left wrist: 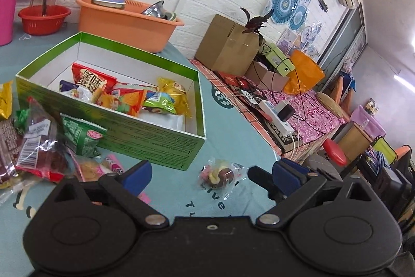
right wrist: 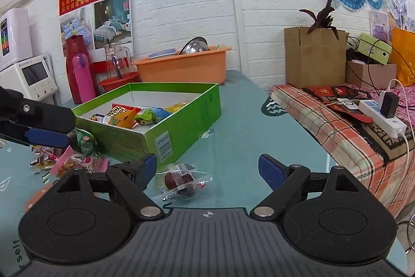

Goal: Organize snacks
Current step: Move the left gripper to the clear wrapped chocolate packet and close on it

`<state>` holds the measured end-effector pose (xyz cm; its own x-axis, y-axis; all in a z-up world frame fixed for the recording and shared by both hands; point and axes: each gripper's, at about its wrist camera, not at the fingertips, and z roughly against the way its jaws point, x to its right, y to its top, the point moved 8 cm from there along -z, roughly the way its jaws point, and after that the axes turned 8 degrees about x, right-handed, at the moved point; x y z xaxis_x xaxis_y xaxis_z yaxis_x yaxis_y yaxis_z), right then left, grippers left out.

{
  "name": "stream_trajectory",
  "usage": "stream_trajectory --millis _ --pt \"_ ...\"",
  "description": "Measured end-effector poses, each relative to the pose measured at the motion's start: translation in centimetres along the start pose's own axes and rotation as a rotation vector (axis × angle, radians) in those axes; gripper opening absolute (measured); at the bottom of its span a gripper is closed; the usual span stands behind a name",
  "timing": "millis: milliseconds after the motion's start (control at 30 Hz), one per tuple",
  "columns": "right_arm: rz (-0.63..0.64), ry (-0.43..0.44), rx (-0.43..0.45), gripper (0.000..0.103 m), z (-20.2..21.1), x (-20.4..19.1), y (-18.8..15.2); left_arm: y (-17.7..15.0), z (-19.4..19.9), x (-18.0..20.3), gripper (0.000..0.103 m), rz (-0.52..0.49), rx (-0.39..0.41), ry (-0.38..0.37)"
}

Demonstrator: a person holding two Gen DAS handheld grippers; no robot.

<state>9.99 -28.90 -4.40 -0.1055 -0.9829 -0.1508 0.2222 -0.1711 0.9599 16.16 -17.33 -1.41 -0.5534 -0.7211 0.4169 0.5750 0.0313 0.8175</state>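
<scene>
Snacks and the green box, taken as the landmark.
The green box (left wrist: pixel 145 144) stands open, white inside, holding mixed packets (left wrist: pixel 124 95) in red, orange, yellow and green. A clear-wrapped brown sweet (right wrist: pixel 180 179) lies flat just outside its near corner. More loose packets (left wrist: pixel 39 147), one green (right wrist: pixel 87 140), lie against its left wall.

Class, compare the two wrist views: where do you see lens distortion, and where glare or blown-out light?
Left wrist view: brick courses and the green box rim bow strongly, and lights at the right edge are blown out. Right wrist view: wall lines curve less, the clear-wrapped snack glints, and the left gripper looks soft.
</scene>
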Motion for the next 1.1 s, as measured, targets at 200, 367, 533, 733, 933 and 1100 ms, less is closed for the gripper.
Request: stream_trajectory --millis 200,367,533,733,933,1100 --pt "0.051 0.05 -0.046 0.103 -3.6 -1.0 -0.3 -0.4 0.9 -0.8 0.103 0.029 0.003 0.026" --pt "0.044 0.14 -0.148 0.1 -3.2 -2.0 -2.7 -1.2 -0.9 -0.3 0.103 0.039 -0.041 -0.01" --pt "0.053 0.159 -0.145 0.099 -1.6 -2.5 -3.1 -2.2 -5.1 1.2 0.103 0.022 -0.111 -0.058" --pt "0.037 0.153 -0.17 0.099 -1.9 -2.3 -3.7 -3.0 -9.2 1.3 0.103 -0.011 -0.18 -0.029" --pt "0.046 0.145 -0.164 0.1 -2.9 -2.0 -3.1 -3.3 -10.8 1.2 0.103 0.018 -0.21 -0.036" --pt "0.061 0.144 -0.187 0.078 -3.3 -2.0 -3.2 -3.9 -11.5 1.2 0.088 0.036 -0.221 -0.051"
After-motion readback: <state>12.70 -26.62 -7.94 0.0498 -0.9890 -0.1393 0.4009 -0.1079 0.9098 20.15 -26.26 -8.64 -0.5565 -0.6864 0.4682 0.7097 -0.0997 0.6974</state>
